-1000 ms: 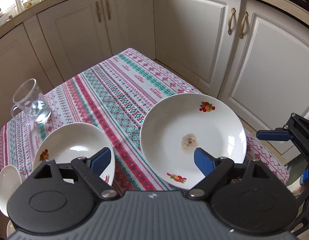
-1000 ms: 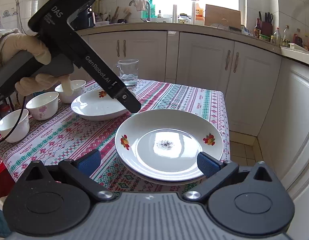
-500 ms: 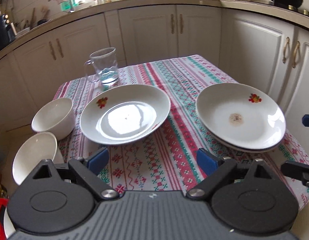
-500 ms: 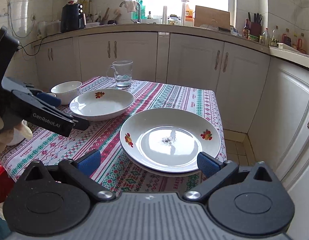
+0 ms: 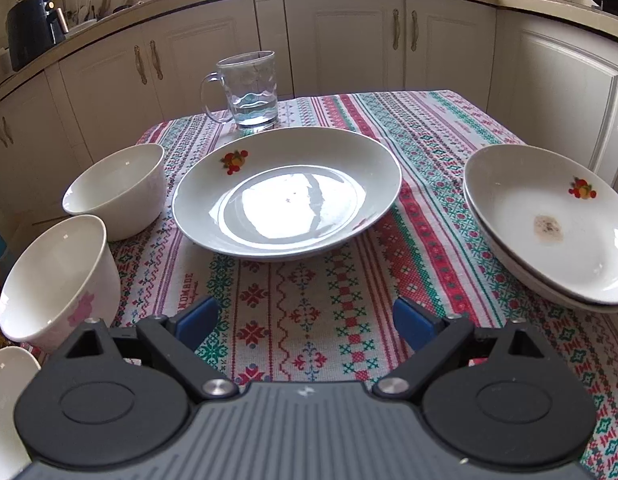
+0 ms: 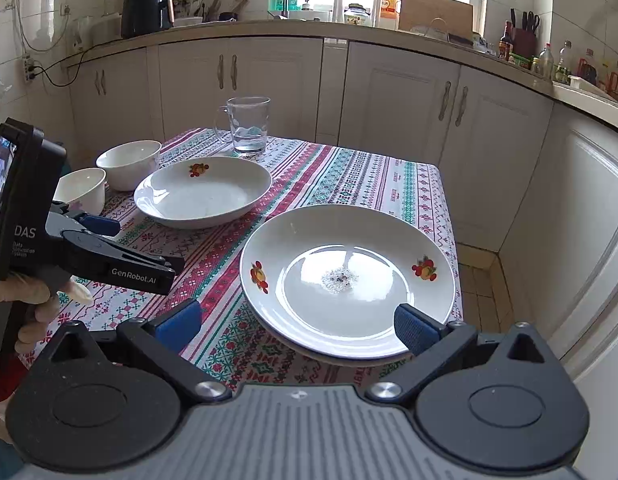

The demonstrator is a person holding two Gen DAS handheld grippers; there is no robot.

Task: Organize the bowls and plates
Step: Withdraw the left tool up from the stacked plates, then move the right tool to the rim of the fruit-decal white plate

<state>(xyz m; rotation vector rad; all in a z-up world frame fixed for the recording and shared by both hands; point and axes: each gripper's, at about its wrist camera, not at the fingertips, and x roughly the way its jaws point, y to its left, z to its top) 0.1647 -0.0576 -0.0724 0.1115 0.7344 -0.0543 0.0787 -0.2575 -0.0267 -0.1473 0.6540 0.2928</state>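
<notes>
A single white deep plate (image 5: 287, 196) with a fruit print lies mid-table, a short way ahead of my left gripper (image 5: 305, 320), which is open with only tablecloth between its fingers. To its right sit two stacked plates (image 5: 549, 228), the top one with a brown stain. In the right wrist view that stack (image 6: 349, 276) lies just in front of my right gripper (image 6: 296, 326), open, the near rim by its right pad. Two white bowls (image 5: 117, 188) (image 5: 57, 276) stand left of the single plate, and a third bowl's rim (image 5: 5, 400) shows at the lower left.
A glass mug (image 5: 251, 92) with a little water stands behind the single plate. The patterned tablecloth (image 5: 309, 280) covers a small table; its right edge (image 6: 449, 220) drops toward cream cabinets (image 6: 409, 120). A gloved hand (image 6: 37, 296) holds the left gripper (image 6: 145, 242) low over the table's left side.
The left gripper swung away from the stacked plates, dropped low and levelled out, now facing the single plate and bowls. The right gripper drew slightly nearer its stack.
</notes>
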